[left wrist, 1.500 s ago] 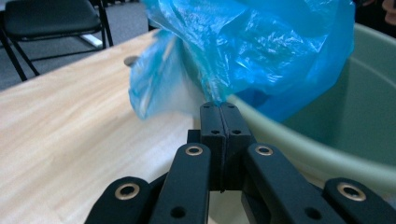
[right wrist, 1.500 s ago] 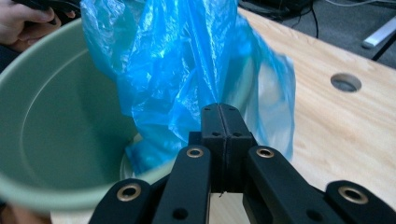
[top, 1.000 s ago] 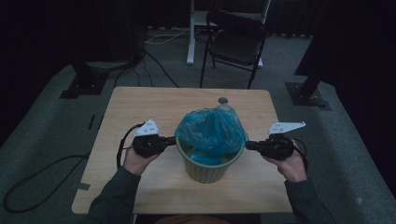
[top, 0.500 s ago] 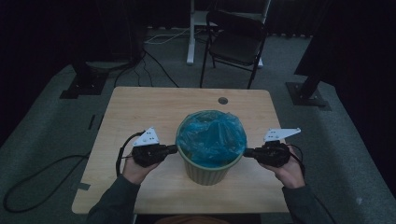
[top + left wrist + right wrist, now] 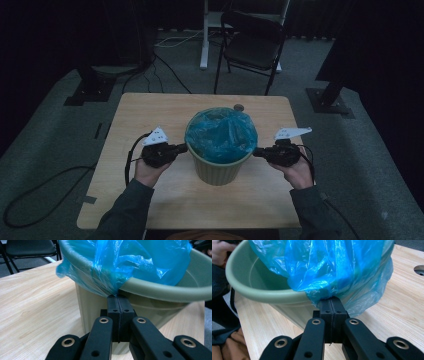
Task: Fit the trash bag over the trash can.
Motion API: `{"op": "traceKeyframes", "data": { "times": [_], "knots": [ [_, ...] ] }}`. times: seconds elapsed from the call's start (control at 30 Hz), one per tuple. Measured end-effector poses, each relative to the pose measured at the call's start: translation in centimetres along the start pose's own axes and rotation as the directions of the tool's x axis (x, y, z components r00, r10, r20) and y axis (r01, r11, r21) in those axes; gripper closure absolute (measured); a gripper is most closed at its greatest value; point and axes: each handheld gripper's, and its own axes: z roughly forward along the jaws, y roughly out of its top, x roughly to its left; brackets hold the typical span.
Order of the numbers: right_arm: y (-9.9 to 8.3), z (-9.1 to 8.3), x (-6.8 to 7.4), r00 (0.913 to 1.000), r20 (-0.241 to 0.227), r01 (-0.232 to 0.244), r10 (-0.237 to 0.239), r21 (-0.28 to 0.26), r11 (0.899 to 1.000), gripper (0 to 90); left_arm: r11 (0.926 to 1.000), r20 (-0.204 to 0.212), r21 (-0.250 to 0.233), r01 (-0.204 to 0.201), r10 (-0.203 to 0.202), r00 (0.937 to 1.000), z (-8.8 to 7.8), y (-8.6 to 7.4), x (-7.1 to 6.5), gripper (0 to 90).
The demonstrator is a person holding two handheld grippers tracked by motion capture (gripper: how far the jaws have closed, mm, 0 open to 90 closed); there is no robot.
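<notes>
A pale green bin (image 5: 218,169) stands in the middle of the wooden table (image 5: 150,110). A blue plastic bag (image 5: 221,134) lines it and drapes over the far part of its rim. My left gripper (image 5: 184,147) is at the bin's left side, shut on the bag's edge (image 5: 100,287) just under the rim (image 5: 160,291). My right gripper (image 5: 256,151) is at the bin's right side, shut on the bag's edge (image 5: 329,293) over the rim (image 5: 269,296). On both near sides the rim shows bare green.
A small round hole (image 5: 239,106) sits in the table behind the bin. A black folding chair (image 5: 252,47) and a white stand (image 5: 203,35) are beyond the table. Cables lie on the grey floor at left (image 5: 45,185).
The bag stood bunched above the bin a second ago; it now lies lower, stretched over the rim. Both grippers have come down and toward the person, holding the bag's edges.
</notes>
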Motion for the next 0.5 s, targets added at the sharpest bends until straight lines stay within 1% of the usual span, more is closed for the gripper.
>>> {"op": "traceKeyframes", "data": {
  "times": [0.07, 0.1, 0.17, 0.2, 0.23, 0.3, 0.4, 0.43, 0.5],
  "knots": [
    [-0.1, 0.1, 0.3, 0.9998, -0.001, 0.019, -0.019, 0.014, 1.0, 90.0, 1.0, 0.002, 0.005, -0.005, 0.005, 1.0, 0.0, -0.2, -0.3, 90.0],
    [-0.1, 0.1, 0.3, 0.9998, -0.001, 0.019, -0.019, 0.014, 1.0, 90.0, 1.0, 0.002, 0.005, -0.005, 0.005, 1.0, 0.0, -0.2, -0.3, 90.0],
    [-0.2, 0.2, 0.6, 0.9991, -0.015, 0.04, -0.04, 0.028, 0.999, 89.9, 1.0, 0.008, 0.009, -0.003, 0.003, 1.0, 0.1, -0.5, -0.5, 90.0],
    [-0.2, 0.3, 0.6, 0.999, -0.019, 0.04, -0.039, 0.031, 0.999, 89.8, 0.9998, 0.015, 0.017, -0.005, 0.004, 0.9999, 0.3, -0.6, -0.5, 90.0],
    [-0.3, 0.3, 0.6, 0.999, -0.027, 0.036, -0.036, 0.031, 0.999, 89.7, 0.9997, 0.013, 0.024, -0.006, 0.006, 0.9999, 0.5, -0.7, -0.6, 90.0],
    [-0.3, 0.5, 0.5, 0.9989, -0.029, 0.038, -0.036, 0.04, 0.998, 88.9, 0.9996, 0.023, 0.029, 0.004, -0.005, 0.9997, 0.7, -0.9, -0.5, 90.0],
    [-0.5, 0.9, 0.5, 0.9985, -0.037, 0.043, -0.041, 0.055, 0.998, 88.8, 0.9994, 0.026, 0.035, 0.006, -0.007, 0.9996, 0.8, -1.0, -0.4, 90.0],
    [-0.7, 1.1, 0.5, 0.998, -0.045, 0.048, -0.045, 0.064, 0.997, 87.2, 0.9993, 0.027, 0.036, 0.006, -0.007, 0.9996, 0.8, -1.0, -0.4, 89.9],
    [-0.8, 1.1, 0.5, 0.9979, -0.047, 0.048, -0.045, 0.063, 0.997, 84.9, 0.9993, 0.031, 0.038, 0.005, -0.007, 0.9995, 0.7, -1.1, -0.4, 89.2]
  ]
}}
